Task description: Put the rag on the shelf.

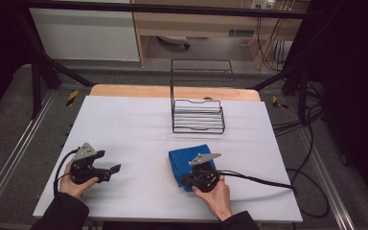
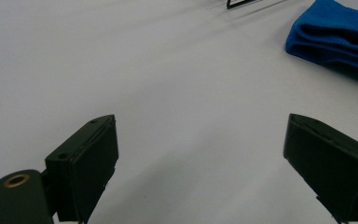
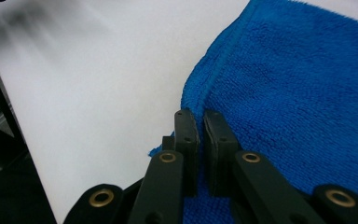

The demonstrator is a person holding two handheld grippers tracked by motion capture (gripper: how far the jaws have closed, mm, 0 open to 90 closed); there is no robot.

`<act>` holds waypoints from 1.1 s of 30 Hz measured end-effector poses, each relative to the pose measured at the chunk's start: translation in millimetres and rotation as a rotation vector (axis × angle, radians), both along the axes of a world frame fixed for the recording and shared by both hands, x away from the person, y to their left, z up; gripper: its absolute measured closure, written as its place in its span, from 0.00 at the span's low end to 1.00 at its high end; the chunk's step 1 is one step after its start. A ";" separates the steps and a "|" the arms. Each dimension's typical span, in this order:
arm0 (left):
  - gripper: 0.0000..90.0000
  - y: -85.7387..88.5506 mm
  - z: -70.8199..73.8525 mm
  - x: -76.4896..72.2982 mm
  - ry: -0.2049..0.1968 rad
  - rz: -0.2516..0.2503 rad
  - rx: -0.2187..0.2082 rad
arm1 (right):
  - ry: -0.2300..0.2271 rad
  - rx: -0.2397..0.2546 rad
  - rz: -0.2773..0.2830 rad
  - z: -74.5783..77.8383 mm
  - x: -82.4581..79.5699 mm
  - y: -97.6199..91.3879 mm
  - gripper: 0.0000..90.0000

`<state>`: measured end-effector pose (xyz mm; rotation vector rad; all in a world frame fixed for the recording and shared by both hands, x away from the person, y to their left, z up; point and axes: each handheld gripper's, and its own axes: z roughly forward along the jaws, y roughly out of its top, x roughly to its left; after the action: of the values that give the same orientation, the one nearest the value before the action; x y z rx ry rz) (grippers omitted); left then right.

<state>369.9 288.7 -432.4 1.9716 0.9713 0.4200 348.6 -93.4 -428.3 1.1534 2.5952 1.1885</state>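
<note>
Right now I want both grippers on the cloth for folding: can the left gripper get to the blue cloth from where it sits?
Probably yes. The left gripper is open and points toward the blue cloth, with bare white table between them. The right gripper, shut on the cloth's edge, leaves the near side free.

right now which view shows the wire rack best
The high view: the black wire rack stands whole at the far side of the white table, beyond the blue towel. The left gripper view catches just a corner of its base at the top edge. The right gripper view gives nothing useful on it.

Dim room, wooden cabinet [image 1: 196,21], grey floor [image 1: 9,129]
</note>
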 end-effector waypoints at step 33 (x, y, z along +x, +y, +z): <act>0.12 -1.1 0.1 -1.0 0.002 -0.006 0.005 | -0.046 -0.068 -0.163 -20.5 12.3 -91.6 0.71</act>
<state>368.9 287.6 -432.3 1.9791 0.9659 0.4171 360.8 -184.9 -448.8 1.2791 2.4346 1.0725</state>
